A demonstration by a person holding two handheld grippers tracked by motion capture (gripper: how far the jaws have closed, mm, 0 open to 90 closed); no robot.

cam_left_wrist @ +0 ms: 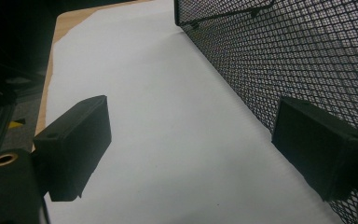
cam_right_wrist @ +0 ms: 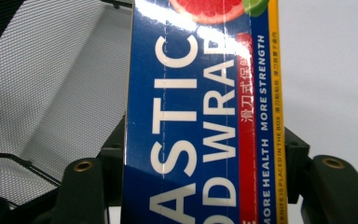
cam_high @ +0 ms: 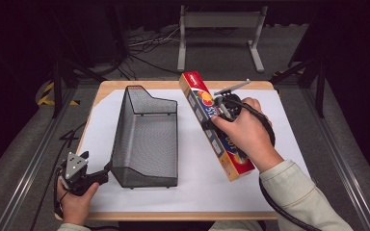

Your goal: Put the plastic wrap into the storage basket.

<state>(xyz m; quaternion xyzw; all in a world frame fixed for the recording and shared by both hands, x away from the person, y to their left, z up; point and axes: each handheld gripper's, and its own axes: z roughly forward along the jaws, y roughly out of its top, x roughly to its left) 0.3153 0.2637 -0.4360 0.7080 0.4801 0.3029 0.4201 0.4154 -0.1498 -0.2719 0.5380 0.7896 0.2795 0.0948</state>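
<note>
Clamped between the right gripper's [cam_high: 223, 107] fingers, the plastic wrap box [cam_right_wrist: 200, 116] hangs above the tabletop [cam_high: 279, 125] beside the empty mesh basket [cam_high: 144, 139] (placement remains); left gripper [cam_left_wrist: 186, 154] fingers spread wide, holding nothing.

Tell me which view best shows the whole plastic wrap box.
The high view: the plastic wrap box appears nearly end to end, beside the mesh basket, with the right gripper on it. The right gripper view gives a close-up of its label.
</note>
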